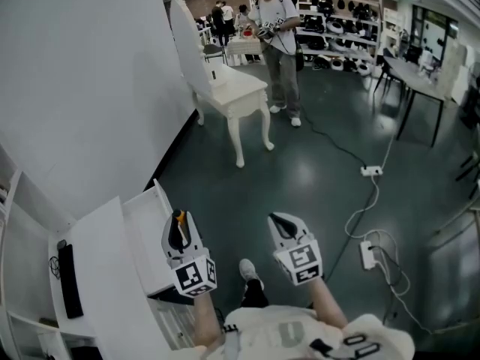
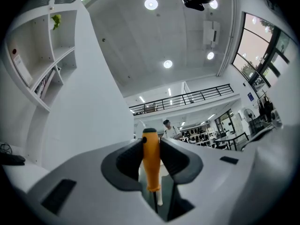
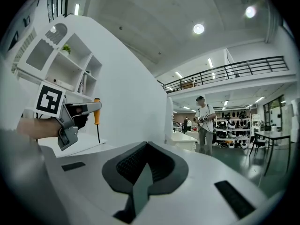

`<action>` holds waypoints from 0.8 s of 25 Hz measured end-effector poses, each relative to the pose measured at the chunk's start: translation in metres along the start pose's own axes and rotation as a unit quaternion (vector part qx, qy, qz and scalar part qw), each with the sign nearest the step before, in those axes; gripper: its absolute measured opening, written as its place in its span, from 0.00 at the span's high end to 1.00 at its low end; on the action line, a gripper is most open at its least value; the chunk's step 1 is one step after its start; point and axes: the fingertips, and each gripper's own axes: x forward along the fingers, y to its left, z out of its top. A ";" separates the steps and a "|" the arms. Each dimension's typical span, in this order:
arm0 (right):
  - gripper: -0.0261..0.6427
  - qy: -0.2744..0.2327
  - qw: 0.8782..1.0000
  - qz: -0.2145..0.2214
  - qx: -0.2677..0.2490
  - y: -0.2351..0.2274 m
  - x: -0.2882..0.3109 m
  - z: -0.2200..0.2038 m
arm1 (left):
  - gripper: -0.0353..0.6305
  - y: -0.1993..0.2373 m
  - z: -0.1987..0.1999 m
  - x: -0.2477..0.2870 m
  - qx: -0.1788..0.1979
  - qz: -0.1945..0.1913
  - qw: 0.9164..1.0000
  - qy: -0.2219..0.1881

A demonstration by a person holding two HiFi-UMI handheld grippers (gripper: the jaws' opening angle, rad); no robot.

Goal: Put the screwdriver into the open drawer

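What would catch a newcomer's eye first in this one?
The orange screwdriver, clamped upright in the left gripper beside the white cabinet at lower left. The right gripper is shut and empty next to it. Across the dark floor, a person stands by a white table.

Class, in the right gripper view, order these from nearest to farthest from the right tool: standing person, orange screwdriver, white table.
1. The orange screwdriver, at left, gripped by the left tool.
2. The white table, near centre.
3. The standing person, just beyond the table, right of centre.
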 end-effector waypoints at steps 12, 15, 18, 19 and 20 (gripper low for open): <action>0.95 0.008 1.000 0.028 0.007 -0.034 0.161 0.034 | 0.77 0.033 -0.032 0.154 0.017 -0.007 1.000 0.013; 0.95 0.013 0.999 0.037 0.014 -0.041 0.207 0.043 | 0.77 0.047 -0.035 0.198 0.027 -0.006 1.000 0.011; 0.95 0.010 0.999 0.044 0.017 -0.044 0.245 0.050 | 0.77 0.063 -0.040 0.231 0.026 0.004 1.000 0.014; 0.95 0.009 0.999 0.045 0.017 -0.046 0.257 0.052 | 0.77 0.068 -0.042 0.241 0.025 0.006 1.000 0.012; 0.95 0.008 0.999 0.047 0.018 -0.048 0.269 0.054 | 0.77 0.072 -0.045 0.251 0.024 0.007 1.000 0.011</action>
